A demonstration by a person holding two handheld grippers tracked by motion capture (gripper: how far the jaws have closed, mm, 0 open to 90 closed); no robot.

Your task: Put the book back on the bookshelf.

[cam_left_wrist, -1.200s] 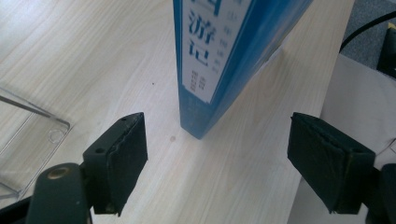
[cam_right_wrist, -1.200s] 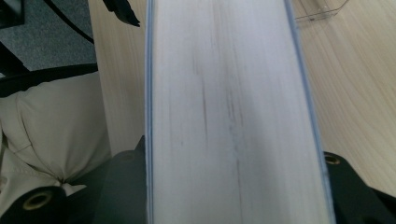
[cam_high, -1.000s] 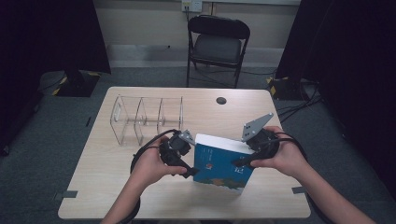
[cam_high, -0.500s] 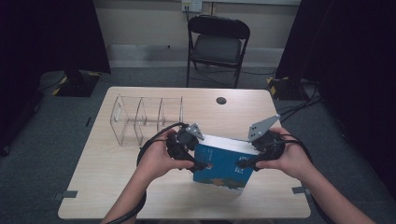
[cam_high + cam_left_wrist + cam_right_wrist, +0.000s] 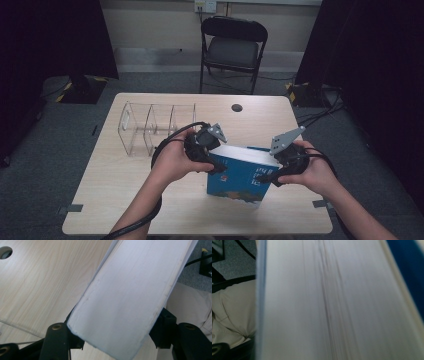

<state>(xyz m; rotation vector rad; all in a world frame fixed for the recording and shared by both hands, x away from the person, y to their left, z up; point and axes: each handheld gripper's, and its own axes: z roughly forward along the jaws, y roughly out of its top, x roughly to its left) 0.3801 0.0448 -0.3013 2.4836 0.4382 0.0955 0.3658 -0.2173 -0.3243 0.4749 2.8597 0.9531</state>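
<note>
A thick blue book (image 5: 240, 177) stands upright on edge near the front of the wooden table (image 5: 125, 200), white page block on top. My left gripper (image 5: 216, 167) is at its left end. In the left gripper view the page block (image 5: 130, 297) fills the gap and both black jaws press its sides; these jaws have just been closing. My right gripper (image 5: 265, 177) clasps the right end, one jaw lying along the blue cover. Its jaws have just been opening, the book still between them. The pages (image 5: 324, 300) are blurred and very close in the right gripper view.
A clear plastic divider rack (image 5: 150, 127) stands at the table's back left, just behind my left hand. A dark cable hole (image 5: 237, 107) is in the tabletop farther back. A black folding chair (image 5: 232, 45) stands beyond the table, with cables on the floor at right.
My left gripper has risen and moved in onto the book's left end, its jaws narrowing around the page block. The right hand and the book have barely moved.
</note>
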